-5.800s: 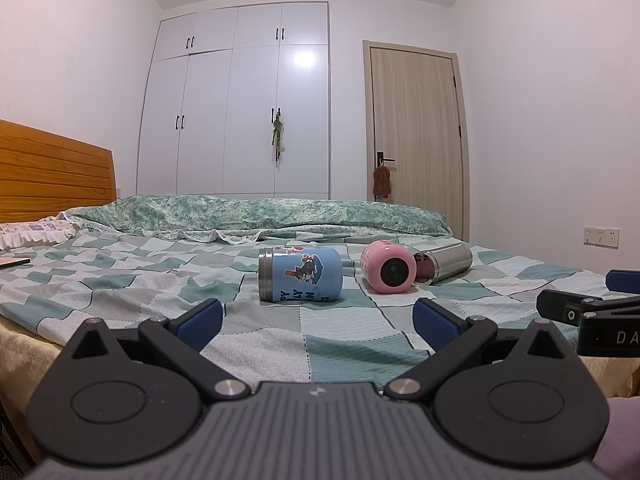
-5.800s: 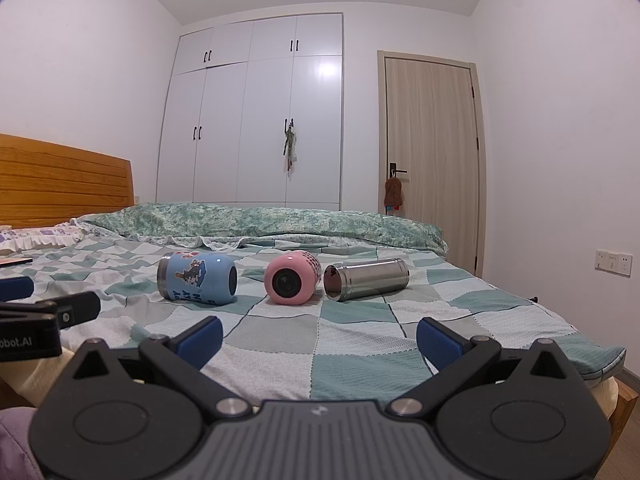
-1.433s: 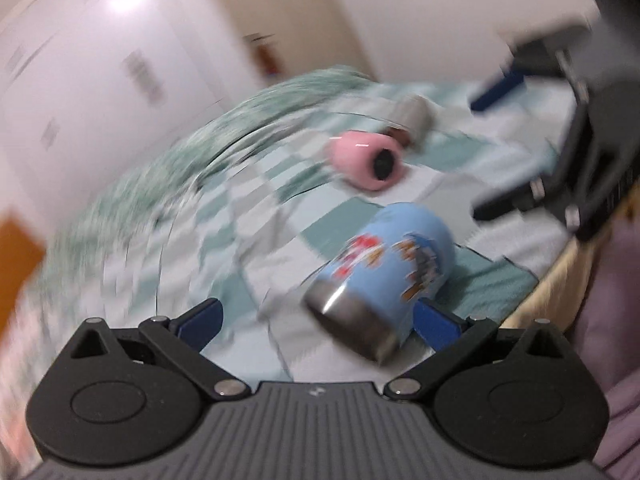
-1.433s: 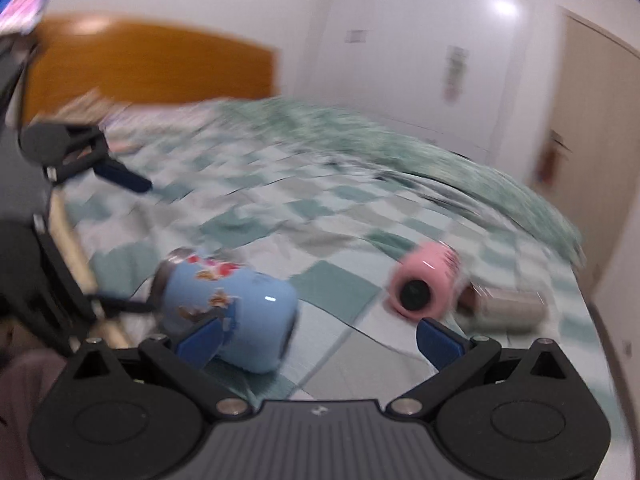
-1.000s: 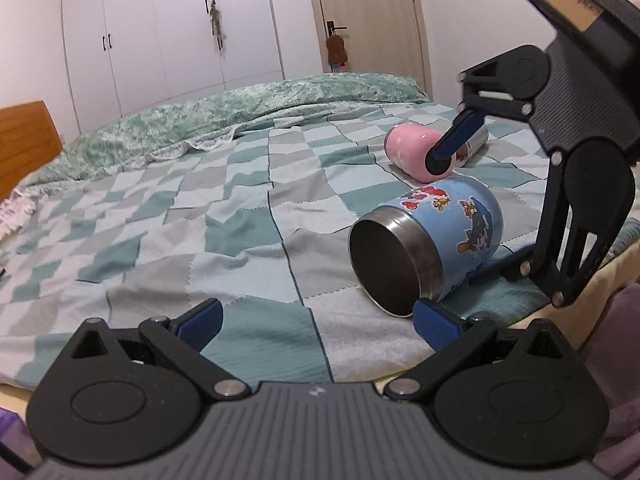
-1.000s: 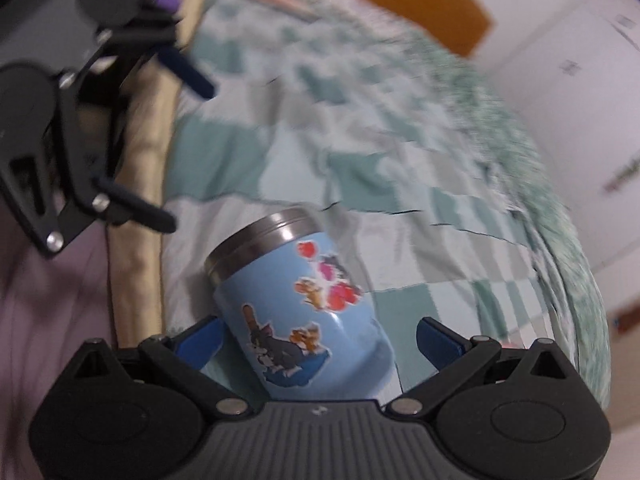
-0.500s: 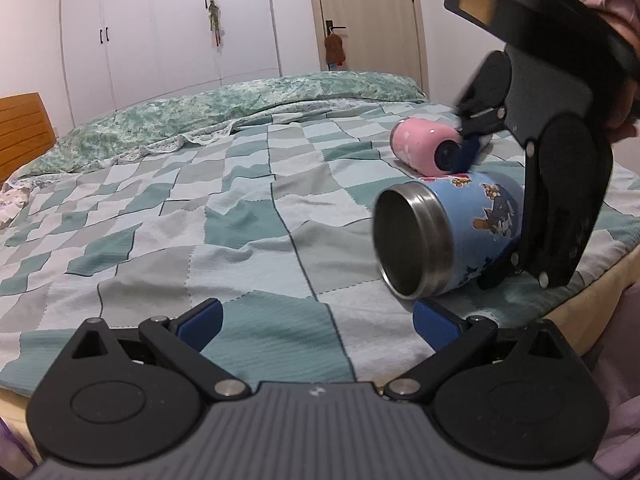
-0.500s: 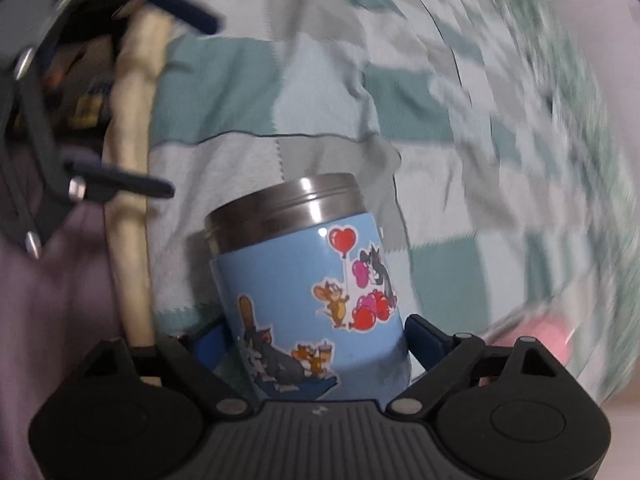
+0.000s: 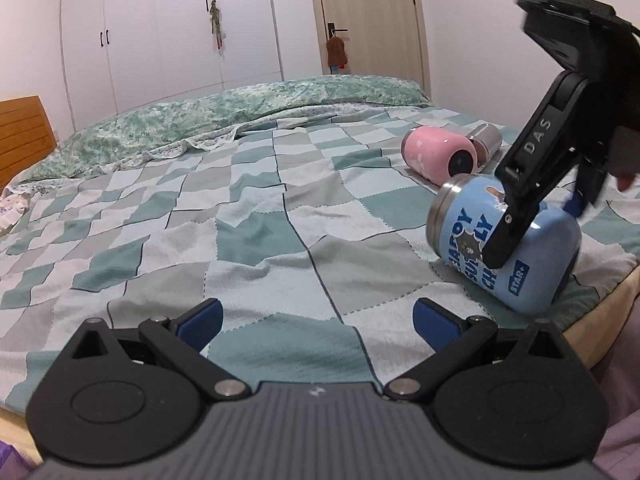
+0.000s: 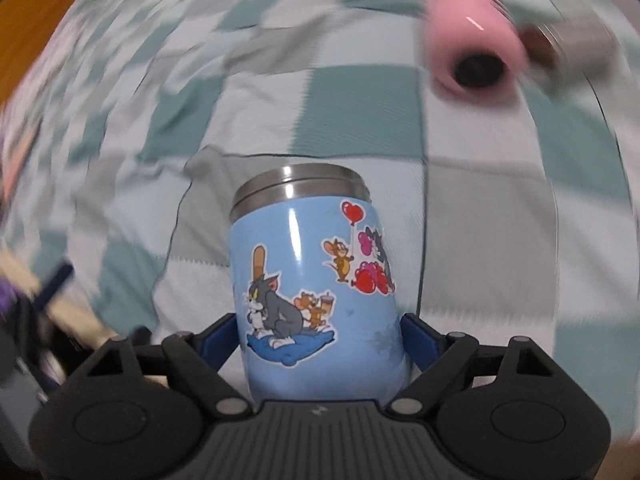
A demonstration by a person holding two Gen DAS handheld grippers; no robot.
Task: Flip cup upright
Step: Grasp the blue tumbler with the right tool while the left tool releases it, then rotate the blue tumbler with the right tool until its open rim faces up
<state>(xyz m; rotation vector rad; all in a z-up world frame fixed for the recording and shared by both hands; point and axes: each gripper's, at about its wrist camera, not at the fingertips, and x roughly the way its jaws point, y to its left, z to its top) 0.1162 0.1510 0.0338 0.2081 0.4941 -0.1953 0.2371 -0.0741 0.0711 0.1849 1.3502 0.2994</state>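
The right hand-held gripper [image 10: 318,332] is now clamping the blue cup [image 10: 316,276], tipping it from lying on the bed [image 9: 256,216] toward upright, rim rising.

The cartoon cup [image 9: 504,248] tilts on the bed [image 9: 240,216] near its edge; beyond it lie a second cup [image 9: 438,156] and a flask [image 9: 486,142].
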